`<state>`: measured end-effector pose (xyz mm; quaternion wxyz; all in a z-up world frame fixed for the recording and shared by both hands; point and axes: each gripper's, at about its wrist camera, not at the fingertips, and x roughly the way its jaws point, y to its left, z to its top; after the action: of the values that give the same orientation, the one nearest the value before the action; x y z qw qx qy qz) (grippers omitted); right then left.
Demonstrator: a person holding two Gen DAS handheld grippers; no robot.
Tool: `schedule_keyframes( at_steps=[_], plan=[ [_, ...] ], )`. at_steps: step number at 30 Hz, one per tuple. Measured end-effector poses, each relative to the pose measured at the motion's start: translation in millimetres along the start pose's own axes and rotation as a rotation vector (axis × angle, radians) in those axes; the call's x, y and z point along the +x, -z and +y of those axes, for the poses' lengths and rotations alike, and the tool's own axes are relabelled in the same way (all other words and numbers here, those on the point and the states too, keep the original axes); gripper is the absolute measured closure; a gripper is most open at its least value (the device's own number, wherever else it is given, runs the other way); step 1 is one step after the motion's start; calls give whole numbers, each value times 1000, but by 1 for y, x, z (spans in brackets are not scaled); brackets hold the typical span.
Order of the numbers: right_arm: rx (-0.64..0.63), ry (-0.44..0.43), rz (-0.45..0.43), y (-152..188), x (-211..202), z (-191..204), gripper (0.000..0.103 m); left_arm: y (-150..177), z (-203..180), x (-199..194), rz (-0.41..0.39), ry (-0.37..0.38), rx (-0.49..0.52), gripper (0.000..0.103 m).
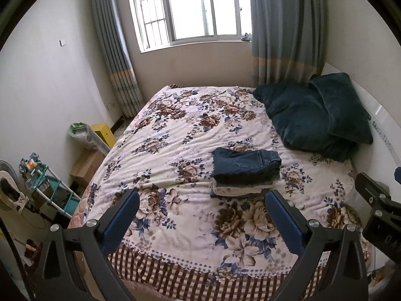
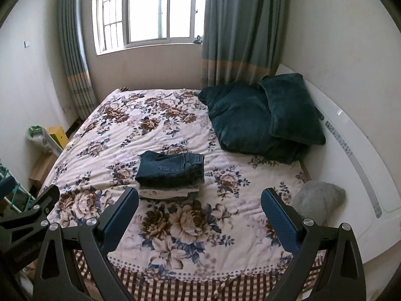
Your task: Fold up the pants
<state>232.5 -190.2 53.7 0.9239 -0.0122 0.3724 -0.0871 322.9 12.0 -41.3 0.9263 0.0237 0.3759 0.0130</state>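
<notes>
Floral bedspread (image 1: 175,135), folded jeans (image 1: 246,166) topping stack, apparently pale garments beneath, both tools agape

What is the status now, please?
Left hand-held gripper open, right hand-held gripper open, both empty. Folded jeans atop clothes stack on bed. Nothing in the way.

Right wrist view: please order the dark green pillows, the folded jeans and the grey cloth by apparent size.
1. dark green pillows
2. folded jeans
3. grey cloth, though it lies nearer the camera

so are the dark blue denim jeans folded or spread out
Folded: the dark blue denim jeans sit as a compact rectangle atop a stack of folded clothes.
</notes>
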Motion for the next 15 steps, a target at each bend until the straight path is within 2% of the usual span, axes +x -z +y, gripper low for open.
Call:
schedule_keyframes(
  at_steps=[15],
  plan=[
    [0,-2,8,5,11,7,3,-1,3,7,7,-6,-8,0]
  ],
)
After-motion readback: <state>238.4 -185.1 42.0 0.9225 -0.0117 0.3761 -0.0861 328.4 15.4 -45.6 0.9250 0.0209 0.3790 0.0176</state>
